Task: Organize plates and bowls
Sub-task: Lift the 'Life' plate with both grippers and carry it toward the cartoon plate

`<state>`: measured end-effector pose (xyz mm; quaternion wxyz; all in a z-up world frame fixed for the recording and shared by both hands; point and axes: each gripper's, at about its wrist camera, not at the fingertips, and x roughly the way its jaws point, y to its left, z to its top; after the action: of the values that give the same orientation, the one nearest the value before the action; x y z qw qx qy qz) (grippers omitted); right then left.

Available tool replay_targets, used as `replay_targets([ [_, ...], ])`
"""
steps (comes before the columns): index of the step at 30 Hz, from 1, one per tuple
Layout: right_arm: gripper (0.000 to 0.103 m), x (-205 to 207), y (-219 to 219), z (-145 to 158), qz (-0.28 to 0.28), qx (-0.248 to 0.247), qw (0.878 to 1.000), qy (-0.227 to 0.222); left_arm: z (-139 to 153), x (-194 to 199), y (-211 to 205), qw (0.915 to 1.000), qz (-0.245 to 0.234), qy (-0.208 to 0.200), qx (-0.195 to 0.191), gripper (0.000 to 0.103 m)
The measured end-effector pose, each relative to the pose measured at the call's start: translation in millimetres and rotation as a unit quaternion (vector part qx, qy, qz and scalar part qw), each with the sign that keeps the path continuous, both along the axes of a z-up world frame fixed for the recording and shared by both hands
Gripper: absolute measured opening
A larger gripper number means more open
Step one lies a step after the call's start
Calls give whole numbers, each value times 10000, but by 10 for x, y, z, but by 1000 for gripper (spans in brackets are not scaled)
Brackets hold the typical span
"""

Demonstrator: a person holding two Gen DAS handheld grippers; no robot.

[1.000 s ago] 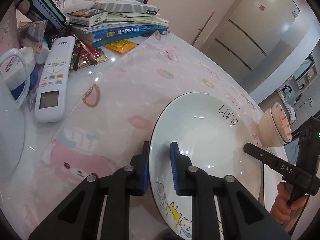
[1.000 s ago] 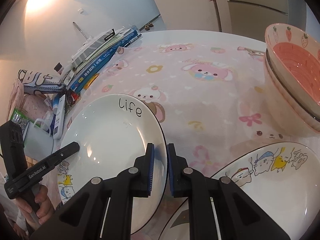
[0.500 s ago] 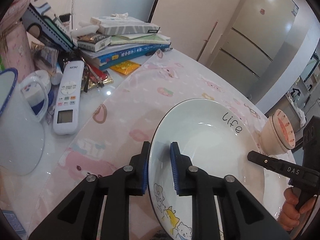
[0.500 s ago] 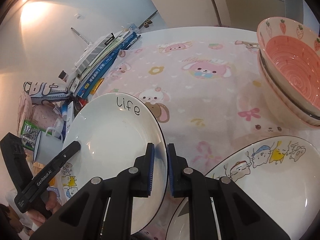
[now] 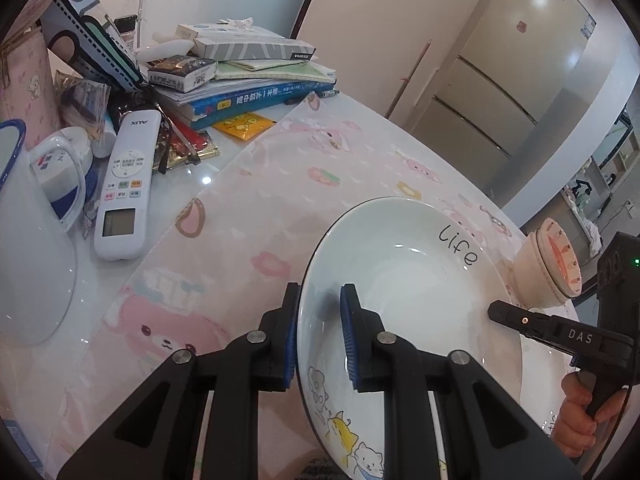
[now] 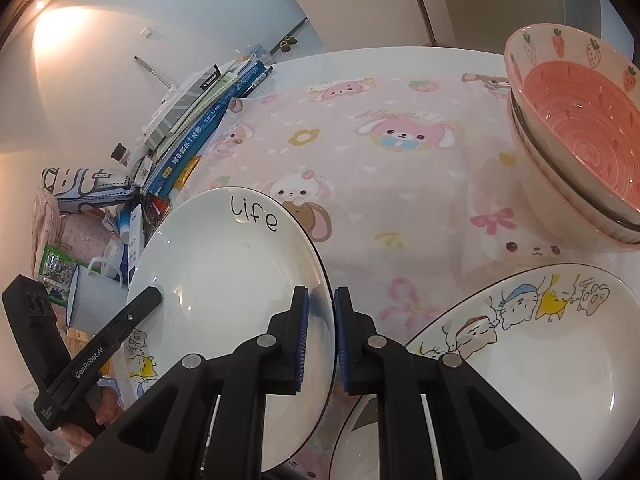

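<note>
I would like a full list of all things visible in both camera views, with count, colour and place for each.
"life" plate: one, white, held above the tablecloth by both grippers.
Cartoon plate: one, white, on the table at lower right in the right view.
Strawberry bowls: two stacked, pink, behind that plate.
Tablecloth: one, pink.
Books: a stack, far table edge.
Remote control: one, white, beside the books.
Mug: one, white, blue rim.
Refrigerator: one, beige, background.
Left gripper: black, shut on plate rim.
Right gripper: black, shut on opposite rim.
</note>
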<state>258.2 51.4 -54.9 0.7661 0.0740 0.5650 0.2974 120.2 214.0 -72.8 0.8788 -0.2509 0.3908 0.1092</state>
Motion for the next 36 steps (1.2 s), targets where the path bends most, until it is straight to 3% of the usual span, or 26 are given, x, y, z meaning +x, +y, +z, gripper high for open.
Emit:
replay_targets([
  [6,14,20,8,-81,-5,-6,9999,131,-75,-26,15,9998,-13,-32,-175,17],
  [17,14,11,26,-114,43,-50,9999,117,-228,-59,162,9965,-19,-129,-829,17],
  [20,15,6,20,-88,-35,-118,9998,131,-198,-74,136,9965,-84,-211,-806,17],
  [25,15,-57,-18,94,-189,54,9997,143,-17,-162,98,9969,-30,-531,-572,17],
  [33,15,-245,-150,578,-226,11,9996,-181,238,-260,58,9951,-97,-694,-691,17],
  [36,15,-313,-266,727,-329,33,9990,-293,415,-296,-46,9943,-273,-865,-556,17],
])
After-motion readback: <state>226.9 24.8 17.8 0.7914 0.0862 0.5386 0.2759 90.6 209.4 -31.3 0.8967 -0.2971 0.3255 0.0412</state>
